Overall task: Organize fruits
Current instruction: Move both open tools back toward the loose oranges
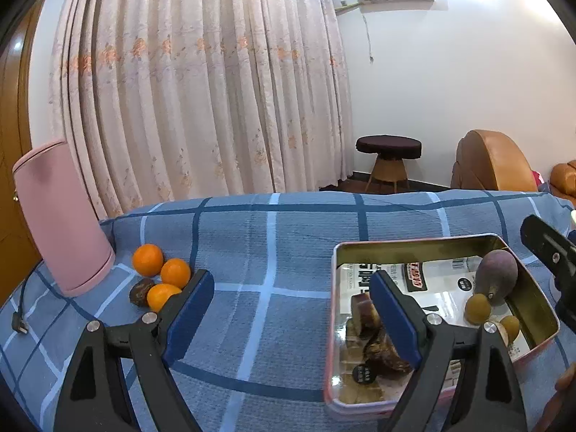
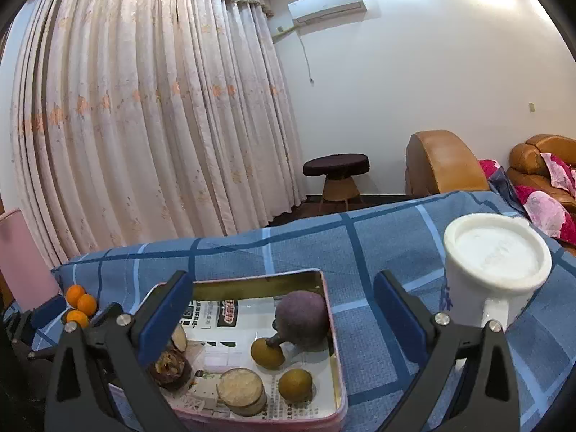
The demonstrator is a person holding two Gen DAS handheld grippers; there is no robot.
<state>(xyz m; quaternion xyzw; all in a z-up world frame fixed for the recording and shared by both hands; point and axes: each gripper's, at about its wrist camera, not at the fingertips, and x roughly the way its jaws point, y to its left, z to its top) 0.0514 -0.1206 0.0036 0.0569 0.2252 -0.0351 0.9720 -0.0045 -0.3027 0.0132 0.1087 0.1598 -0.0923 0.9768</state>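
Note:
A pink-rimmed metal tin (image 1: 414, 244) (image 2: 259, 282) sits on the blue checked cloth. It holds a purple passion fruit (image 1: 498, 275) (image 2: 304, 320), small yellow-brown fruits (image 2: 266, 352), a dark wrinkled fruit (image 2: 169, 367) and a round pale slice (image 2: 241, 390). Three oranges (image 1: 163, 275) (image 2: 81, 304) and a dark brown fruit (image 1: 140, 291) lie near a pink container. My left gripper (image 1: 291, 316) is open and empty, between the oranges and the tin. My right gripper (image 2: 284, 320) is open and empty above the tin.
A tall pink container (image 1: 61, 216) stands at the left with a black cable (image 1: 19, 318) beside it. An upturned white mug (image 2: 496, 266) stands right of the tin. Curtains, a stool (image 1: 388, 158) and brown sofas lie beyond the table.

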